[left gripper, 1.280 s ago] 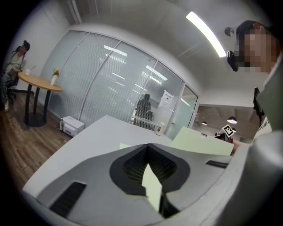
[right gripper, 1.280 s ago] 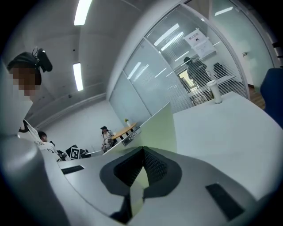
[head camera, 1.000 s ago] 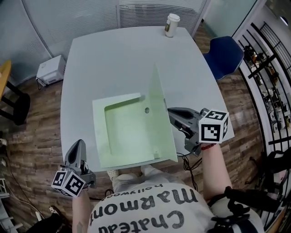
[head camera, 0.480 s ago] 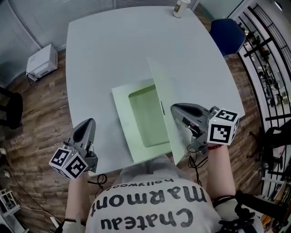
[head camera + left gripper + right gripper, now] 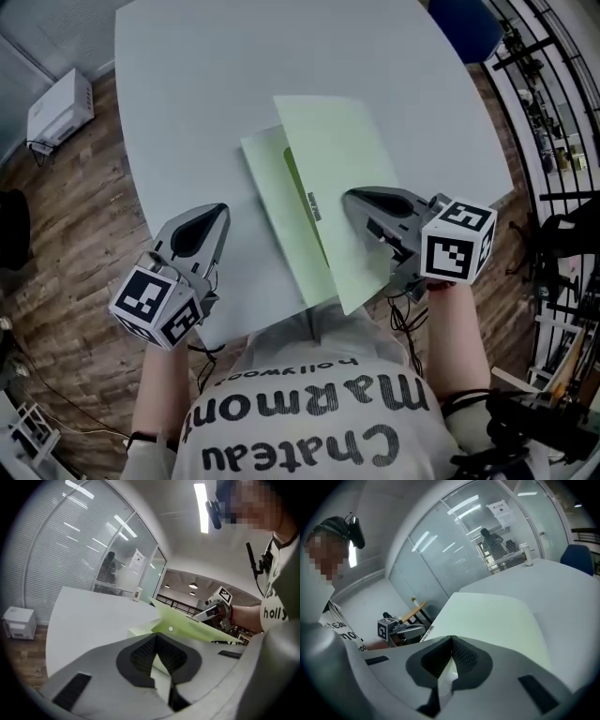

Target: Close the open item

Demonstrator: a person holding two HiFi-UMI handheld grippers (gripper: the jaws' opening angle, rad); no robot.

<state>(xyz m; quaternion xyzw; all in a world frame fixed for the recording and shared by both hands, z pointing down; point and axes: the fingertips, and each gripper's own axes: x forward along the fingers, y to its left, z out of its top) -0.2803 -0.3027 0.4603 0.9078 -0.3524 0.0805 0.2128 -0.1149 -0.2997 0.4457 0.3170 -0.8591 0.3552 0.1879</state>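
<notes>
A flat light-green case lies on the pale table (image 5: 206, 75). Its lid (image 5: 337, 178) leans low over the base (image 5: 267, 178), with a dark gap still showing along the left edge. My right gripper (image 5: 349, 197) is shut and empty, its tips against the top of the lid (image 5: 487, 616). My left gripper (image 5: 217, 211) is shut too, holding nothing, at the table's near edge just left of the case. The left gripper view shows the lid (image 5: 197, 625) slanting above the base, with the right gripper (image 5: 206, 615) behind it.
A white device (image 5: 58, 103) sits on the wooden floor to the left. A blue chair (image 5: 464, 23) stands at the table's far right corner, with a black shelf rack (image 5: 553, 122) beyond. A paper cup (image 5: 528, 555) stands at the table's far end.
The lid has swung down from nearly upright to lie low over the base, with the right gripper following it leftward. The left gripper has come in to the table's edge.
</notes>
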